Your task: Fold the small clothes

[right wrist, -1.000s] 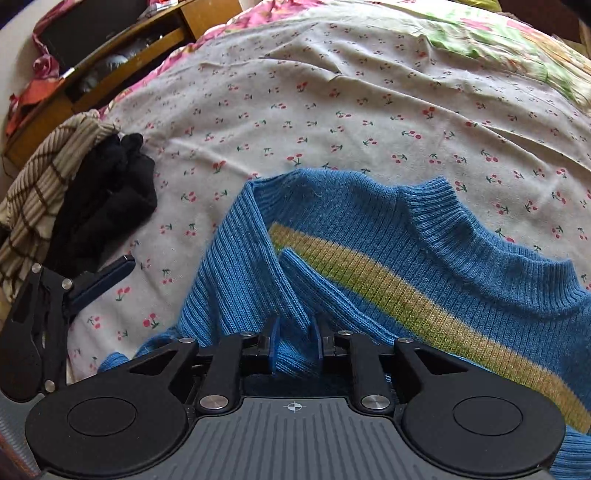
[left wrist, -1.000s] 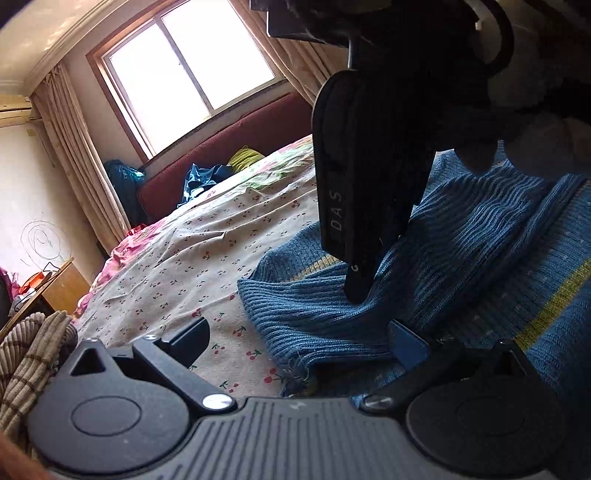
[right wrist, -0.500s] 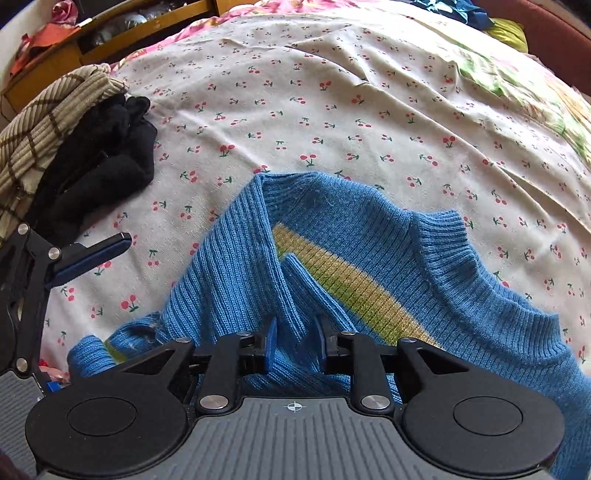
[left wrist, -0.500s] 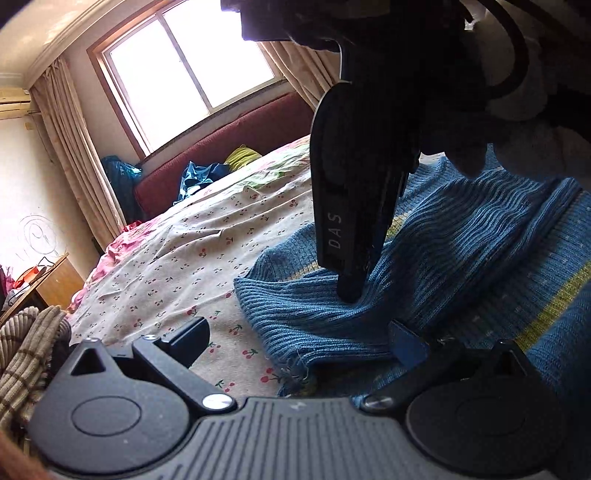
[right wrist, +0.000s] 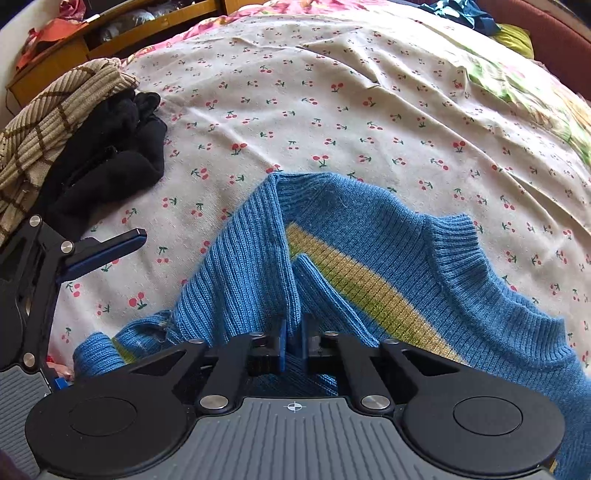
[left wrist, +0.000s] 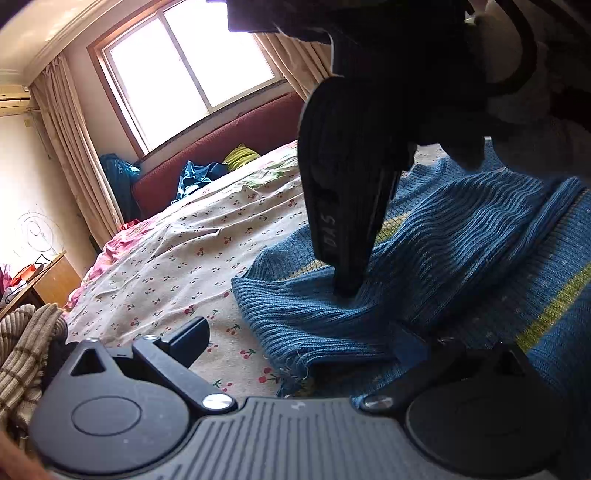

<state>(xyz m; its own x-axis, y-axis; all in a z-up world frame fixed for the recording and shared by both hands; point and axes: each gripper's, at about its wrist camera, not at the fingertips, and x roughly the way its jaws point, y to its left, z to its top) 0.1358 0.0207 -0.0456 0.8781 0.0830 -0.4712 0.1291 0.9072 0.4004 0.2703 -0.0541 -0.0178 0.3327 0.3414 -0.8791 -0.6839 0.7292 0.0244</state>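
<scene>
A blue ribbed sweater (right wrist: 388, 236) with a yellow-green stripe lies on the cherry-print bed sheet (right wrist: 332, 92). My right gripper (right wrist: 293, 343) is shut on a raised fold of the sweater near its left sleeve. In the left wrist view the right gripper (left wrist: 347, 291) comes down onto the sweater (left wrist: 461, 251) from above. My left gripper (left wrist: 299, 339) is open; its left finger is over the sheet and its right finger rests against the sweater's ragged cuff edge. The left gripper's finger (right wrist: 107, 245) also shows at the left of the right wrist view.
A tan striped garment (right wrist: 55, 122) and a black garment (right wrist: 110, 162) lie piled at the bed's left side. A wooden shelf (right wrist: 110, 33) stands beyond them. A red sofa (left wrist: 221, 147) with clothes sits under the window at the far end.
The right gripper has lifted and drawn the pinched sweater fold up and back, and its jaws have closed tighter on it. The left gripper has stayed open in about the same place.
</scene>
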